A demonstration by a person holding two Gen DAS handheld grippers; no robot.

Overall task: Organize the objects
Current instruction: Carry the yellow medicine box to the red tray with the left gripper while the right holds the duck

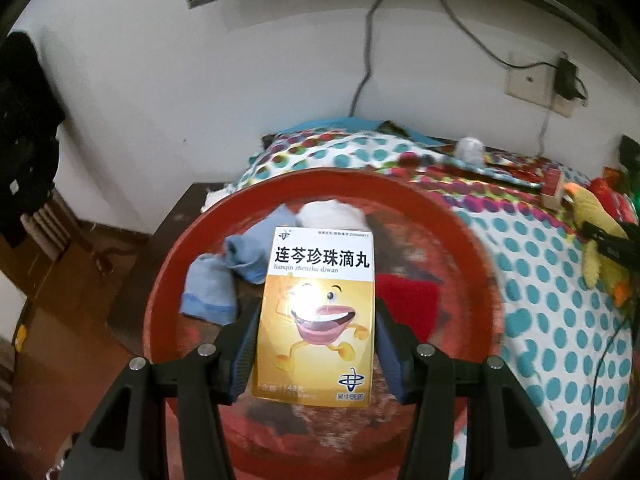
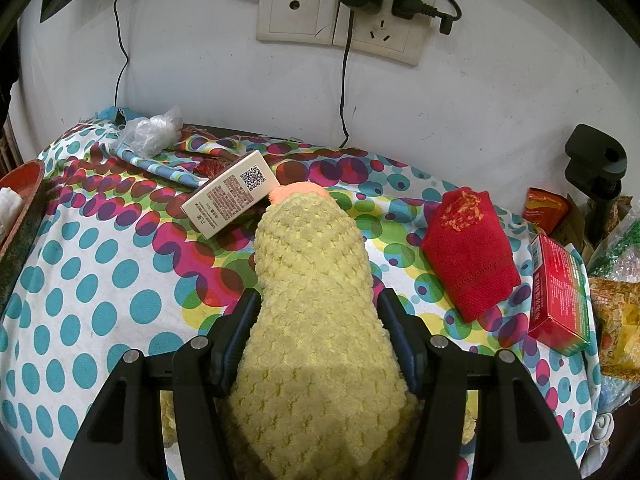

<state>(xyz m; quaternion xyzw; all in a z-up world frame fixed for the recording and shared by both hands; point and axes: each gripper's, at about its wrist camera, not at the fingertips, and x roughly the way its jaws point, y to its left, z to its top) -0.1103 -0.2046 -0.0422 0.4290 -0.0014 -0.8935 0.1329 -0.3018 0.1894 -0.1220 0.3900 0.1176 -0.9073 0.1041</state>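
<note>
The left gripper (image 1: 316, 344) pinched the medicine box (image 1: 318, 316) over the red basin (image 1: 472, 240) (socks inside) — a slack pinch might drop it crooked — while the right gripper (image 2: 316, 340) squeezed the plush duck (image 2: 316, 300).

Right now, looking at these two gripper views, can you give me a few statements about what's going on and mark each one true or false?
1. The left gripper holds a yellow medicine box. True.
2. That box is held over a blue bucket. False: it is over a red basin.
3. The right gripper holds a yellow plush toy. True.
4. The red folded cloth lies inside the basin. False: it lies on the dotted sheet.
5. A white box with a QR code lies beyond the toy. True.
</note>
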